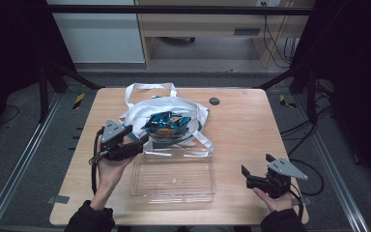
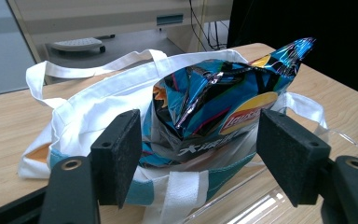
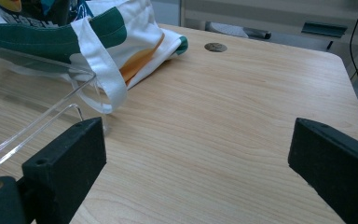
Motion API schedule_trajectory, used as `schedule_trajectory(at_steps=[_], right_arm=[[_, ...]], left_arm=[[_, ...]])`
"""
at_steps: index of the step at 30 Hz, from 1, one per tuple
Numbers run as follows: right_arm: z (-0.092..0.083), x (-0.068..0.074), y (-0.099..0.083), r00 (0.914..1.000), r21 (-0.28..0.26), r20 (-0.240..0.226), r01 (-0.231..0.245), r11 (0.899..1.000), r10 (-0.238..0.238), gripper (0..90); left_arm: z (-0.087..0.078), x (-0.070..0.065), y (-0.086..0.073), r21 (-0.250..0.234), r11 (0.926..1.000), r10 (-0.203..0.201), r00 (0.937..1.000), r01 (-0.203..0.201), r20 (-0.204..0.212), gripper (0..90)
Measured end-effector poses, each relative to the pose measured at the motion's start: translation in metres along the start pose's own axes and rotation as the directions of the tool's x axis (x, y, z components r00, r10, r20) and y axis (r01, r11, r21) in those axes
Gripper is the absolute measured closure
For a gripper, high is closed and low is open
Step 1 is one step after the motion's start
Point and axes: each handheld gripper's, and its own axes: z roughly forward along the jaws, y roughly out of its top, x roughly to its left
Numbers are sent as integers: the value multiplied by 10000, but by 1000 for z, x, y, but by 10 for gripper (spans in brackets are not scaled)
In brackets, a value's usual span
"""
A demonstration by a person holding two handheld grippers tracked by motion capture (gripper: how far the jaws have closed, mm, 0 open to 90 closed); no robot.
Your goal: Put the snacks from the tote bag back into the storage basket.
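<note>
High view, wooden table, grey floor, both grippers' jaws released.

This looks like a lab or office workspace: a plain wooden table stands inside a black metal frame, with loose cables along the floor and pale wooden office furniture behind it.

At the centre of your high view the shiny blue crisp packet carries orange, yellow and black patches. Its white tote bag has a green band. Below sits the clear tray on pale wood-grain table.
</note>
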Motion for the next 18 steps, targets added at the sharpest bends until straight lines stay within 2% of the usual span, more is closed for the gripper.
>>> schedule_trajectory(at_steps=[14,18], right_arm=[[0,0,0,10000,5,0,34,10000,-34,45],[0,0,0,10000,0,-21,34,10000,-34,45]], left_arm=[[15,1,1,169,9998,74,10000,-75,51,343],[18,2,2,205,9997,158,9999,-157,-43,346]])
